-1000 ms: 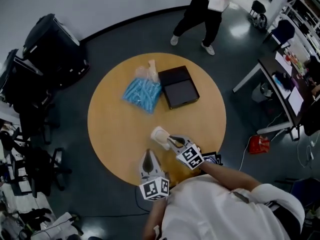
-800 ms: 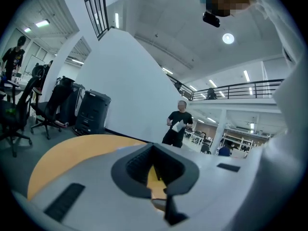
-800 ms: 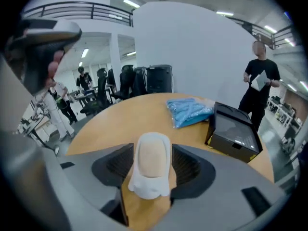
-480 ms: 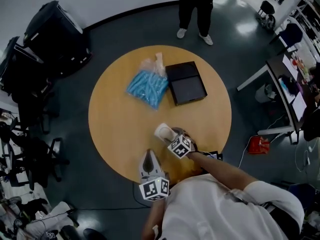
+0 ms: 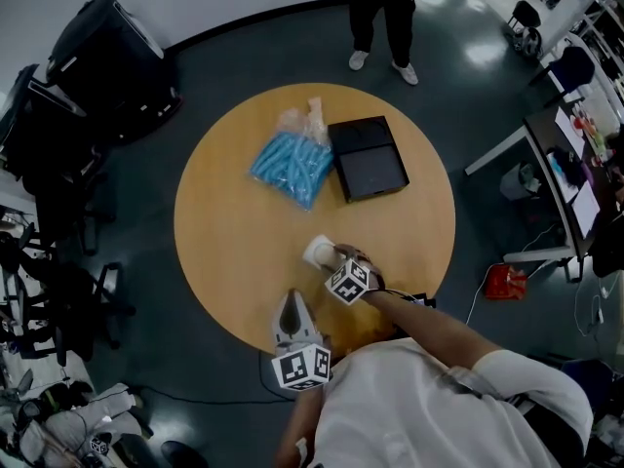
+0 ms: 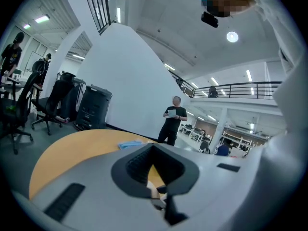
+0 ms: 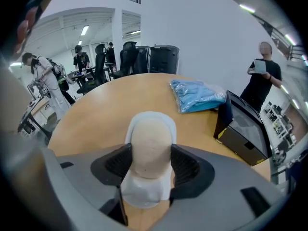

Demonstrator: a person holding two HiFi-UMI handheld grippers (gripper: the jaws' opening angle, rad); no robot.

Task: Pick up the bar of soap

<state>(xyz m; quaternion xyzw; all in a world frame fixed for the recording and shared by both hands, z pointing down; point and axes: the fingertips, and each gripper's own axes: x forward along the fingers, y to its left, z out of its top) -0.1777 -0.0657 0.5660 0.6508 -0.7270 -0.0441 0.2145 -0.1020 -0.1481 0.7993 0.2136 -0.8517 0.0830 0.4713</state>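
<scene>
Round wooden table (image 5: 224, 252): largest item, mid-floor on dark grey flooring; carries all the items below except the case and the person.

Black wheeled case (image 5: 112, 61): on the floor, well apart from the table's far left edge.

Standing person (image 5: 383, 8): on the floor beyond the table's far edge, dark clothing, light shoes; holds a pale sheet in the right gripper view.

Black box (image 5: 369, 159): flat, rectangular, on the far part of the table, just beside the blue bag.

Blue bag (image 5: 291, 167): clear plastic bag of blue contents, knotted top, lying flat to the left of the box.

Left gripper (image 5: 291, 310): near the table's near edge, marker cube toward the person. Jaws stand narrowly apart in the left gripper view (image 6: 155, 170); only tabletop shows through the gap, nothing is held.

Right gripper (image 5: 336, 258): on the near half of the table, ahead and to the right of the left gripper. Jaws closed in on the bar of soap, with both dark ribbed pads (image 7: 116, 162) against its sides.

Soap dish (image 7: 150, 115): white, oval, on the tabletop under the soap.

Bar of soap (image 7: 150, 146): beige, rounded, over the dish, between the right gripper's jaws. Whether it is clear of the dish cannot be told.
</scene>
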